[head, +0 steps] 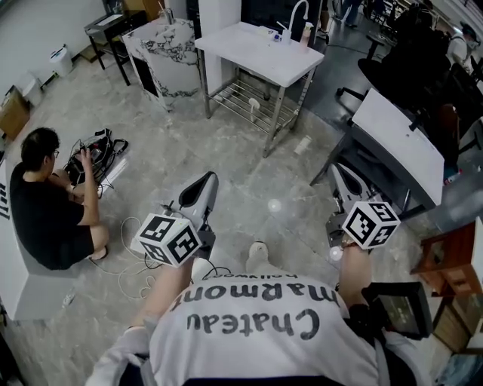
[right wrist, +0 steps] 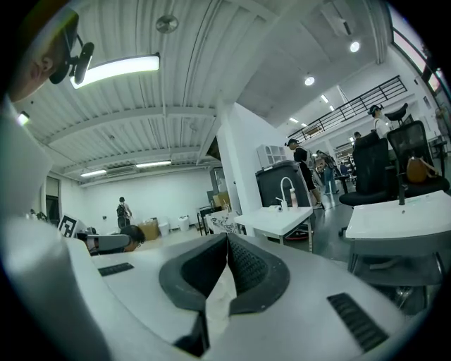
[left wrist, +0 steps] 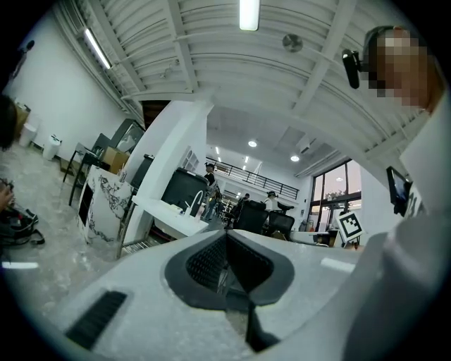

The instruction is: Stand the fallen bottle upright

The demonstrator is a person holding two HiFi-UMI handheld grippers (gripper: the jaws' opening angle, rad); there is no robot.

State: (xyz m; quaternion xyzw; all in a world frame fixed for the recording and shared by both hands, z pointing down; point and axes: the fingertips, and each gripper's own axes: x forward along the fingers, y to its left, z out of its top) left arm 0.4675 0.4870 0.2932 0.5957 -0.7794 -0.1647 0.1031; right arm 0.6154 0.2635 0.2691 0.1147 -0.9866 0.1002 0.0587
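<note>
Two grippers, both mine, both empty: left gripper (head: 202, 185) and right gripper (head: 346, 181) held about level over grey floor (head: 226, 151), jaws pressed together, nothing between. Only head view shows small pale bottle (head: 302, 145), lying on floor beside leg of white table (head: 249, 53), well ahead of both grippers; too small for detail. Gripper views miss it, catching ceiling (left wrist: 211, 56) and table's tap (right wrist: 285, 187) instead. Seated person (head: 45, 203) at left.

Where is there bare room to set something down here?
The white table is bare on its near half, away from the faucet. The desk at right is bare too. It is crowded at the cables beside the seated person.
</note>
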